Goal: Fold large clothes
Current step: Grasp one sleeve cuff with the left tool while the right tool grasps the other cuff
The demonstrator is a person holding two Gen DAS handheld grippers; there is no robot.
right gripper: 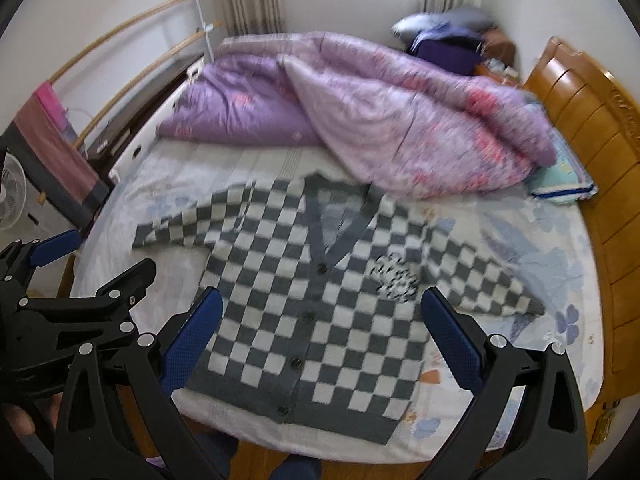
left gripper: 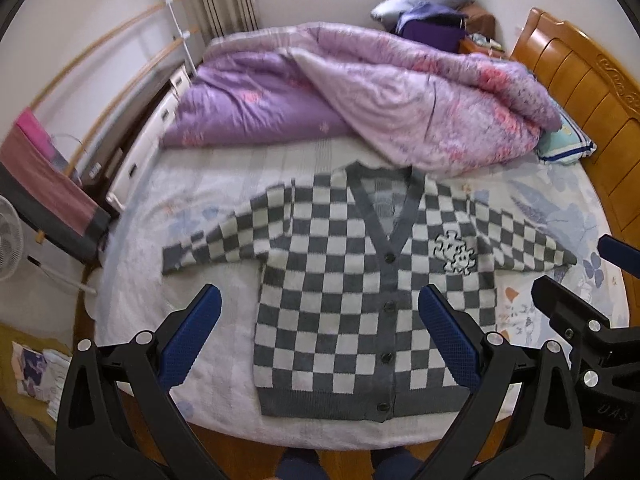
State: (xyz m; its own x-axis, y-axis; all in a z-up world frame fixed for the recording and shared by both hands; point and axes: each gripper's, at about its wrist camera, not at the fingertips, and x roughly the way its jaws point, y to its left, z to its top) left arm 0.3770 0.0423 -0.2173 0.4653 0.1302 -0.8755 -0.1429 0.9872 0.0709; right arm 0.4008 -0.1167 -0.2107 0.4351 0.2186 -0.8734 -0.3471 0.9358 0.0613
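1. Left wrist view shows the checkered cardigan (left gripper: 340,280) lying flat and buttoned, front up, on the bed (left gripper: 132,320), hem along the near edge, collar toward the heaped quilt (left gripper: 360,92), both sleeves spread out sideways

2. No fold is made yet, so I judge the task at its start: the garment is laid out and neither tool touches it

3. The left hand-held gripper (left gripper: 320,336) hovers over the lower body of the cardigan, fingers spread wide and empty; the right hand-held gripper (right gripper: 322,340) hangs likewise, wide apart, holding nothing

4. The next move probably calls for each gripper to descend on a sleeve cuff or shoulder and carry it across the body, pinching only knit and not the sheet beneath

5. Hard to make out: the right wrist view is blurred, so the chest patch (left gripper: 454,252) reads only as a pale shape there; the collar's back sits just beside the quilt's edge; the cardigan's back is hidden
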